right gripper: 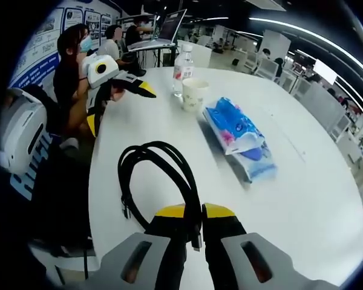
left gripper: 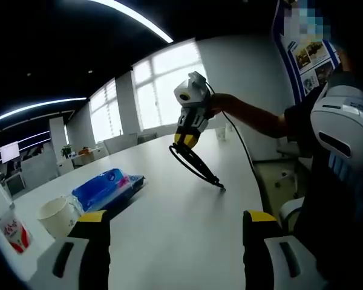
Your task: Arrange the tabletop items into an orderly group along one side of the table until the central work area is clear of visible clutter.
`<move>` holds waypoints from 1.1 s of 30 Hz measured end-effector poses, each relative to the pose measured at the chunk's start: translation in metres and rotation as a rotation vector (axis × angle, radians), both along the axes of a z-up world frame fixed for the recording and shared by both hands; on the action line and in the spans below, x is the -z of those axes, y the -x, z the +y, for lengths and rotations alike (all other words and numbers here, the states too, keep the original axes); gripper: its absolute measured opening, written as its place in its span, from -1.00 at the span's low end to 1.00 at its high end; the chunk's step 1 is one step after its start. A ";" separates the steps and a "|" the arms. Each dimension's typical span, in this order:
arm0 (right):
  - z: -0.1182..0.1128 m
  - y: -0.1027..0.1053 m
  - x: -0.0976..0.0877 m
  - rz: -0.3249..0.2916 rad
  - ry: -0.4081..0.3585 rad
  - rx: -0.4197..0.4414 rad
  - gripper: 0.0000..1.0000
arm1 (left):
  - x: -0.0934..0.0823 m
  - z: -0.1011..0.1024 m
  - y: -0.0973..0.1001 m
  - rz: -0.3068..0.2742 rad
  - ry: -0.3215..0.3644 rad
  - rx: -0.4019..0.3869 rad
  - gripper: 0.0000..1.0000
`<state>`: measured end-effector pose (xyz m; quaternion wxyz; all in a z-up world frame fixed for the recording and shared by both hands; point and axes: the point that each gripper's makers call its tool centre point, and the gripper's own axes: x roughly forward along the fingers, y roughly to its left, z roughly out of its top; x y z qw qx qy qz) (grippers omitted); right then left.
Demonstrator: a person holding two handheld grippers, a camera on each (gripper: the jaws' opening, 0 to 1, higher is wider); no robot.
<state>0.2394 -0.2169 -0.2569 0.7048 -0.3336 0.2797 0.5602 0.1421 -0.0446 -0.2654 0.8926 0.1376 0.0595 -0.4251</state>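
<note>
A black cable (right gripper: 146,172), coiled in a loop, hangs above the white table (right gripper: 302,199) with my right gripper (right gripper: 193,212) shut on it. From the left gripper view the right gripper (left gripper: 186,140) is held up over the table, and the cable (left gripper: 195,163) dangles below it with its end touching the tabletop. My left gripper (left gripper: 176,220) is open with nothing between its jaws, near the table's edge. Two blue tissue packs (right gripper: 237,128), a paper cup (right gripper: 193,93) and a plastic bottle (right gripper: 183,63) sit in a row on the table.
The packs (left gripper: 109,187), cup (left gripper: 57,214) and bottle (left gripper: 9,226) lie to the left in the left gripper view. My left gripper (right gripper: 118,106) is held at the table's near edge by a person. People sit behind a laptop (right gripper: 163,30) at a far desk.
</note>
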 end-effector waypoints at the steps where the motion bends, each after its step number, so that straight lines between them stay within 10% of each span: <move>1: -0.002 0.000 -0.001 -0.002 0.003 0.000 -0.89 | 0.000 0.000 0.000 -0.001 0.002 0.000 0.79; 33: -0.029 -0.018 0.031 0.017 0.073 0.111 -0.88 | 0.002 -0.002 0.001 0.002 -0.008 0.007 0.79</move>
